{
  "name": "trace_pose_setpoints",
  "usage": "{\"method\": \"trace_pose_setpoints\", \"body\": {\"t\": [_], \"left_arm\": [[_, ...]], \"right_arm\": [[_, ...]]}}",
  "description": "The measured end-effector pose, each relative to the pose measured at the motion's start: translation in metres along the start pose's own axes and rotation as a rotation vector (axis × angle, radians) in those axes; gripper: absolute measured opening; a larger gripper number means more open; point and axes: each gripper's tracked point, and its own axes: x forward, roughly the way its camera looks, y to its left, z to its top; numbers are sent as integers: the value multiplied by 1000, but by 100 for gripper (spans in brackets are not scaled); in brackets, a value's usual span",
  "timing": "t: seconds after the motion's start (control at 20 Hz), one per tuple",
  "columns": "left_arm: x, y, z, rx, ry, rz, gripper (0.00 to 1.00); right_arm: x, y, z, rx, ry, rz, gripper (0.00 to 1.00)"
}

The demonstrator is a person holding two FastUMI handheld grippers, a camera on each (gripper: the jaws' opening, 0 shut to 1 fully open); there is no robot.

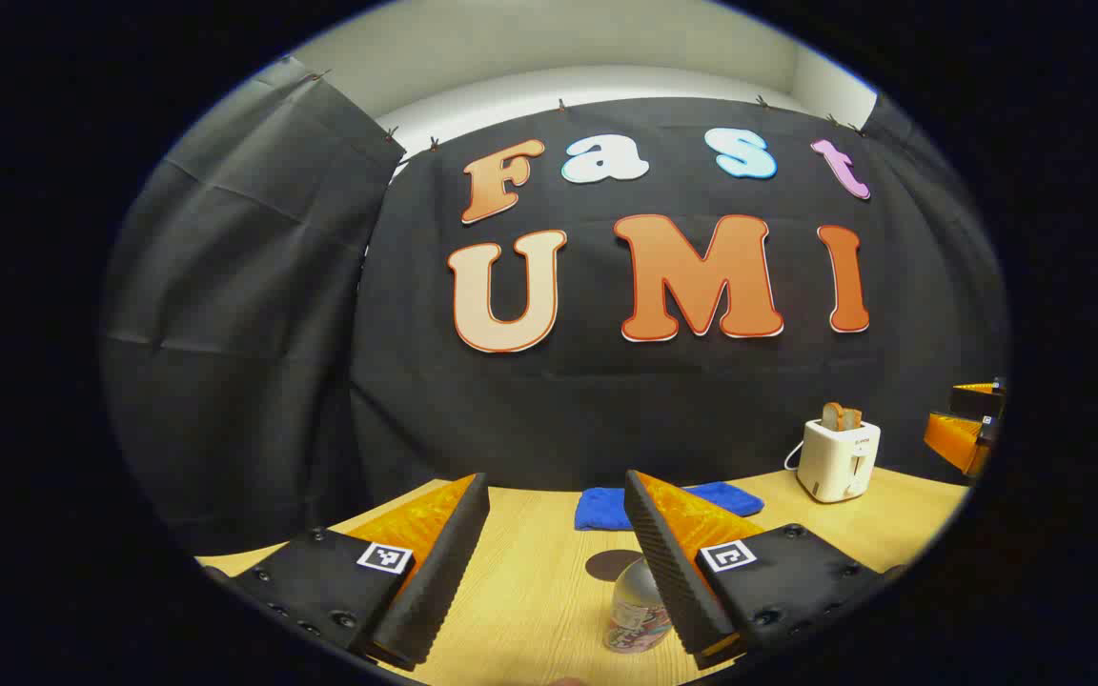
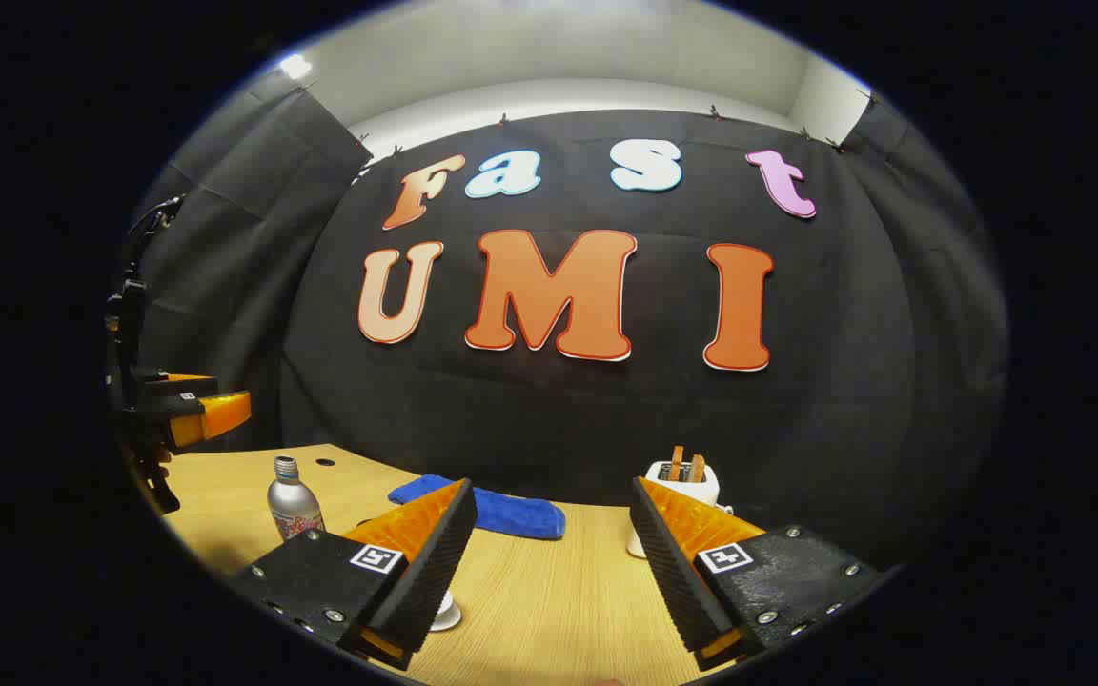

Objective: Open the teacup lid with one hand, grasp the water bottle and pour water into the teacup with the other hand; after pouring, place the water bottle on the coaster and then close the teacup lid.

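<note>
Water bottle (image 1: 638,610) seen upright on wooden bench (image 1: 530,581), long axis vertical, neck up; metallic, rounded shoulder, printed band round body. Located just ahead of left tongs (image 1: 557,572), nearer one finger, untouched. Contents cannot be told. Dark round coaster (image 1: 609,564) noted just beyond bottle. Left tongs released, spread wide. Right tongs (image 2: 549,572) likewise released; white teacup (image 2: 442,612) partly hidden behind one finger. White toaster (image 2: 678,486) holds two toast slices. Blue cloth (image 2: 501,512) lies crumpled beyond.
</note>
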Motion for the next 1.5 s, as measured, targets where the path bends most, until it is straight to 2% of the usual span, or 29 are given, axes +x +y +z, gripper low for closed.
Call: {"method": "trace_pose_setpoints", "body": {"t": [0.3, 0.35, 0.4, 0.45, 0.5, 0.9, 1.05, 1.2, 1.3, 1.35, 1.4, 1.5], "left_arm": [[0, -1, 16, 16, -46, 5, 89], [-1, -1, 22, 9, -57, 2, 89], [-1, -2, 28, -1, -66, -3, 99], [1, -2, 31, -7, -70, -5, 94], [3, -2, 33, -11, -74, -3, 99], [8, -4, 41, -21, -82, -35, 99], [7, -9, 25, -34, -55, -63, 94], [8, -7, 10, -37, -29, -71, 94], [6, -10, 1, -36, -17, -87, 99], [5, -13, -2, -41, -8, -99, 99], [4, -14, -8, -47, 4, -108, 94], [2, -16, -18, -57, 26, -118, 94]], "right_arm": [[6, 5, 9, 18, -4, 22, 97], [7, 7, 13, 20, -10, 28, 97], [10, 9, 17, 18, -16, 34, 97], [12, 10, 22, 13, -24, 37, 98], [13, 12, 26, 5, -27, 39, 98], [18, 33, 31, 0, -28, 79, 96], [20, 44, 19, 24, -10, 105, 97], [22, 52, -3, 55, 37, 131, 96], [24, 55, -13, 60, 58, 136, 95], [24, 57, -18, 63, 68, 144, 95], [25, 61, -23, 63, 78, 152, 95], [25, 69, -35, 47, 85, 170, 95]]}}
